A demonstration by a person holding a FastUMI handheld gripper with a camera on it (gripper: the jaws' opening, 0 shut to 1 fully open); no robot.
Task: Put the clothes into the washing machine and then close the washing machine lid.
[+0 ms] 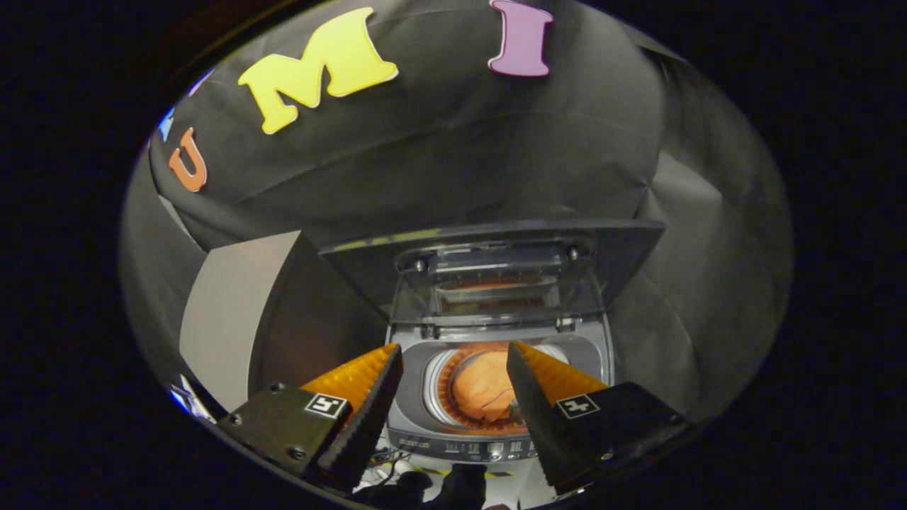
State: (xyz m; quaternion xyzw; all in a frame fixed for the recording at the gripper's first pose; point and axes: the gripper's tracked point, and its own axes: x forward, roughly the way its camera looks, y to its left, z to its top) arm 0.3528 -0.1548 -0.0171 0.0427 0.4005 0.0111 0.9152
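Hand-held gripper (453, 354) wide open, empty; beyond, clothes (482, 386) in drum, right finger (545, 375) partly hiding them; lid (496, 276) raised.

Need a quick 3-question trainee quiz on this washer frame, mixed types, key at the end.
1. True or false: the washing machine lid is shut.
2. Where is the orange garment? A) between the claw's fingers B) inside the drum C) on the grey box
3. Fill in: the claw is ____, holding nothing.

Key: 1 false, the lid stands raised. 2 B, it lies in the drum, beyond the fingers. 3 open.
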